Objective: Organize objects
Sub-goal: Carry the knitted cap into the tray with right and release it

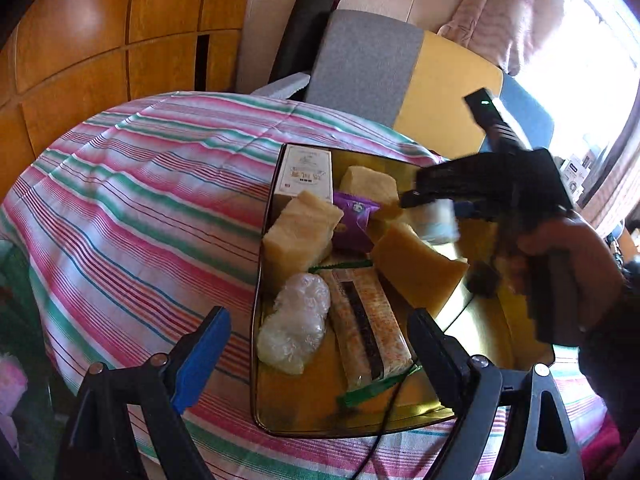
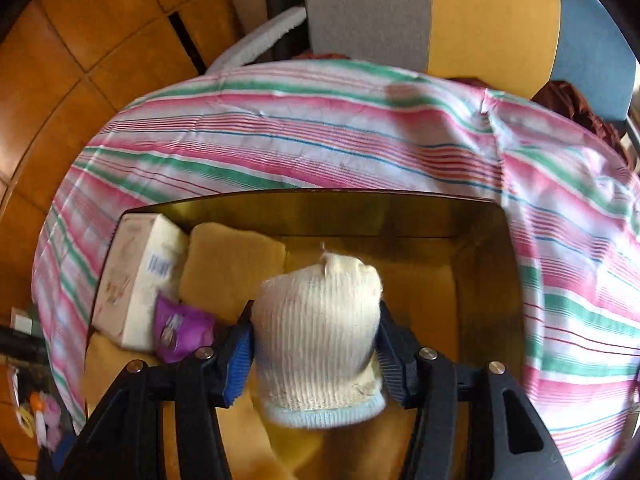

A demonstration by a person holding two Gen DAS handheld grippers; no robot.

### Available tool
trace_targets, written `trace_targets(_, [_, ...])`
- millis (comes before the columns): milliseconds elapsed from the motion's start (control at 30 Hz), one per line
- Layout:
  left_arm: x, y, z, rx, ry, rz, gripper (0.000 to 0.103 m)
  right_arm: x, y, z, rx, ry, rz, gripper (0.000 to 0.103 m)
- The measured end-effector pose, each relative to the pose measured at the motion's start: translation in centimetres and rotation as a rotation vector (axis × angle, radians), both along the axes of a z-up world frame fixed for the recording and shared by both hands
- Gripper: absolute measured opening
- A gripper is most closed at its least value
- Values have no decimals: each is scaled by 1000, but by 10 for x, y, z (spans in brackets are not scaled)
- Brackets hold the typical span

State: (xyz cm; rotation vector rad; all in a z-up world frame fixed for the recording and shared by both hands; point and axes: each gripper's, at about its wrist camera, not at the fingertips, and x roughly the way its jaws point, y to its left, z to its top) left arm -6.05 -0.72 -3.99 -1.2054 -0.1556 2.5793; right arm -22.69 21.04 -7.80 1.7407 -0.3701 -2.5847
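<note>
A gold tin box lies on the striped cloth and holds yellow soap blocks, a purple packet, a white carton, a clear plastic bundle and a long wrapped bar. My right gripper is shut on a cream knitted sock with a pale blue cuff, held above the tin's right part. It also shows in the left wrist view. My left gripper is open and empty over the tin's near edge.
The round table wears a pink, green and white striped cloth. A grey, yellow and blue chair back stands behind it. Wooden panels lie to the left. A thin black cable crosses the tin's near edge.
</note>
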Motion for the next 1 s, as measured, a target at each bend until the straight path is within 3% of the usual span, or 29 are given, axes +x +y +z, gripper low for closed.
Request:
trace_targets(267, [-4,-7,-3,-2,-4,29,90,23,11,23,-37,87,-4,57])
trace_targets(633, [5,-6,13,-21,55,15,90,118,42,67,-14,215,25,58])
trace_targets(1000, [32,31,28,-58,96,-100,90,208,134,70,83,216,-143,58])
